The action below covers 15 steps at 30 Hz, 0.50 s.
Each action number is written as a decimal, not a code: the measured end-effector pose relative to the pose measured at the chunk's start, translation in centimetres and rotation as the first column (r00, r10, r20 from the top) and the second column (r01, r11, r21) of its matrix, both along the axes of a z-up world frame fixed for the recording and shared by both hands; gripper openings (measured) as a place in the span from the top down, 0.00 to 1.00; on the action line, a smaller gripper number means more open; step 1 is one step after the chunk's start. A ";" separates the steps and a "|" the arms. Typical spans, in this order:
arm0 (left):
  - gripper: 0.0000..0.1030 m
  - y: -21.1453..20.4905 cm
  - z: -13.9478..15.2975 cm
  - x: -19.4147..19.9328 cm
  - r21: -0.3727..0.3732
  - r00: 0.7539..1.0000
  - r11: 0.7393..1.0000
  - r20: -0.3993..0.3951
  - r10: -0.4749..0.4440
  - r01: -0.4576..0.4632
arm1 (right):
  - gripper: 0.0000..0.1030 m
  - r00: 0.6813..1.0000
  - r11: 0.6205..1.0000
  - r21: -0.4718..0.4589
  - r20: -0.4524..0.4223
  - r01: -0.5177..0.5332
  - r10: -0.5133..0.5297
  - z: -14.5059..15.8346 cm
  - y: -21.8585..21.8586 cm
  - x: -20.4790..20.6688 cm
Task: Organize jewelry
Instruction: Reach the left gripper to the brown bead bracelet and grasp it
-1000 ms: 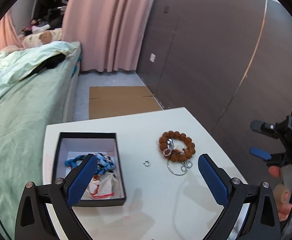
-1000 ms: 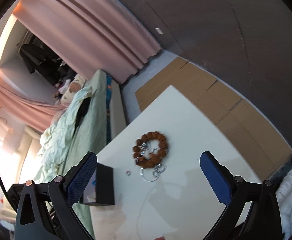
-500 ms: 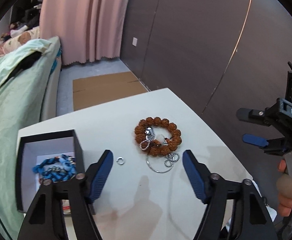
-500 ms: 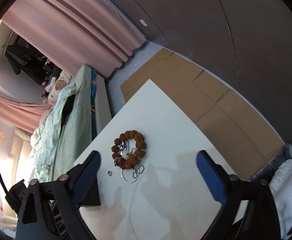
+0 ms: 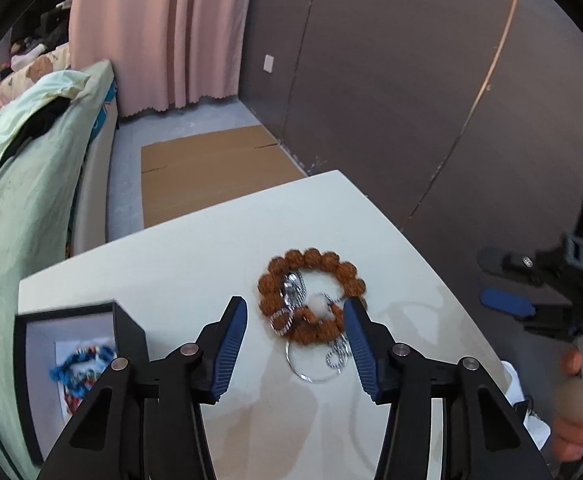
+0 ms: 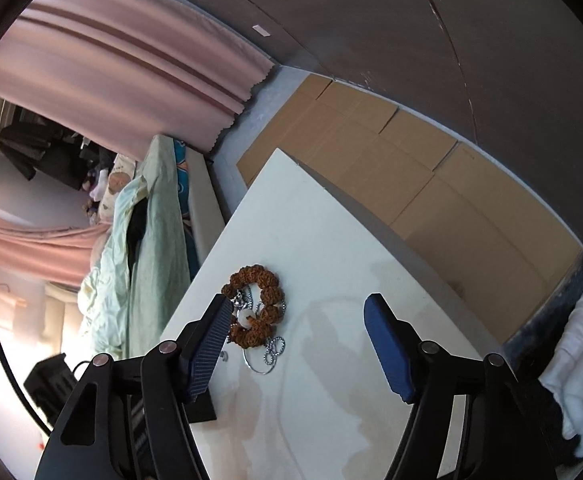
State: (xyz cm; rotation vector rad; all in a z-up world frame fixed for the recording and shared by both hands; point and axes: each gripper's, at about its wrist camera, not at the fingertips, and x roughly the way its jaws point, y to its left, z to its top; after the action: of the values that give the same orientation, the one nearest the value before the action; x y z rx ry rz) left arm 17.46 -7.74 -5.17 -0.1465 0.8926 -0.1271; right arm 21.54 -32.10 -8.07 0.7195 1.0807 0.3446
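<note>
A brown bead bracelet [image 5: 311, 296] lies on the white table [image 5: 195, 248], tangled with a silver chain and ring [image 5: 315, 364]. My left gripper [image 5: 294, 322] is open, its blue pads on either side of the bracelet's near part, just above it. A black jewelry box [image 5: 71, 364] at the left holds a blue bracelet [image 5: 77, 368]. In the right wrist view the bead bracelet [image 6: 257, 304] sits beside my left pad. My right gripper [image 6: 297, 316] is open and empty over the table. The right gripper also shows in the left wrist view [image 5: 507, 304].
A bed with a pale green cover [image 5: 19, 184] runs along the table's left side. Flattened cardboard [image 5: 211, 168] lies on the floor beyond the table. A dark panelled wall [image 5: 411, 80] stands to the right. A small silver ring [image 6: 224, 357] lies near the box.
My left gripper has moved right and forward from over the box to the bead bracelet, and its jaws have narrowed. My right gripper has swung closer to the table.
</note>
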 end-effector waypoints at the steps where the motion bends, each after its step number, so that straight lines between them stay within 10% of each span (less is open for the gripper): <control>1: 0.57 0.1 0.0 0.6 0.001 1.000 1.000 -0.018 0.005 -0.005 | 0.32 1.000 1.000 0.006 -0.001 0.002 -0.002 0.0 -0.1 0.0; 15: 0.61 -0.5 -1.6 6.7 0.063 0.976 0.997 -0.219 -0.024 0.038 | 0.32 0.999 0.997 0.070 -0.039 0.038 -0.036 -0.9 -1.4 0.9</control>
State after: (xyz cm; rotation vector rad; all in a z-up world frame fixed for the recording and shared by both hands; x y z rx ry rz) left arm 24.17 -8.21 -6.73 -0.0850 1.1171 -0.1115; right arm 22.40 -33.49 -8.93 0.8107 1.0943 0.3398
